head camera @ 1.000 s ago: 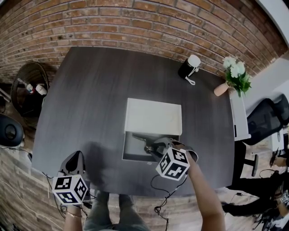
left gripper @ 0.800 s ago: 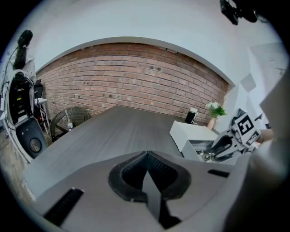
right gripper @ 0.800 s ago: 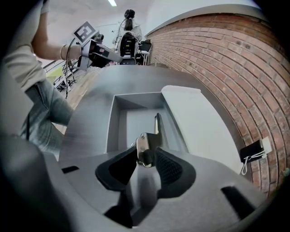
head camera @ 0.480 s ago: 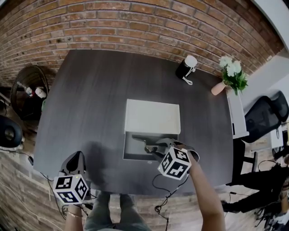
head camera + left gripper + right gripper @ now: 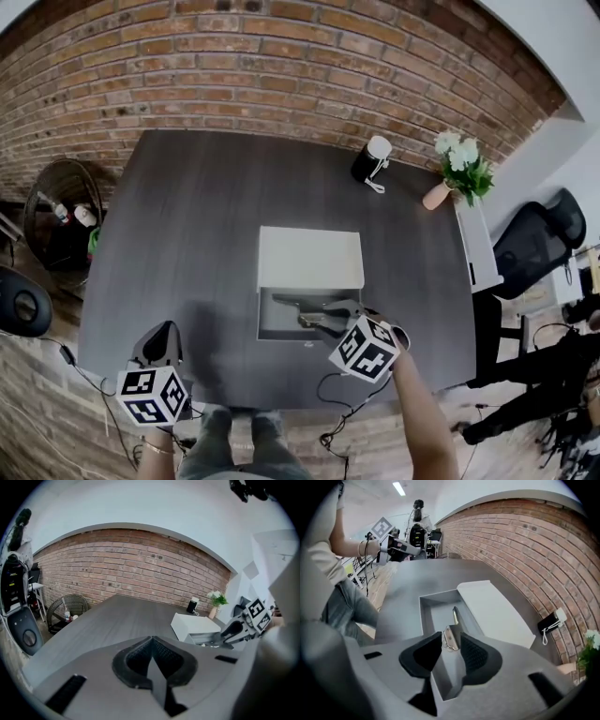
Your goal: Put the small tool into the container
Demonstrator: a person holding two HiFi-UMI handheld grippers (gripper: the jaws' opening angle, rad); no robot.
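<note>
**Head view.**
- Counter (image 5: 187, 225): dark, wood-grained. Its far edge lies along a brick wall (image 5: 281, 56). Broad bare surface lies left of and beyond the container.
- Container (image 5: 262, 317): white, at mid-counter, close to the near edge. A white lid (image 5: 309, 258) covers the far half; the near half is an open grey tray.
- Right gripper (image 5: 325, 317): reaches over the open tray from the near right.
- Left gripper (image 5: 161, 337): at the near-left corner of the counter, well apart from the container.
- Far right edge: black speaker (image 5: 368, 161) and flower vase (image 5: 453, 169).
- Off the counter: wire basket (image 5: 56, 202) to the left, office chair (image 5: 534, 246) to the right.

**Left gripper view.**
- The jaws are pressed together with nothing between them.
- Open counter runs ahead to the wall. The container and the right gripper are at the right.

**Right gripper view.**
- The jaws are closed on the small tool (image 5: 451, 630). It has a silvery metal body with a small ring between the pads, and a slim dark tip projects beyond them.
- The tool is held over the open tray, near the lid's edge. Whether the tip touches the tray floor cannot be told.
- The tray walls are clear on both sides of the jaws.
</note>
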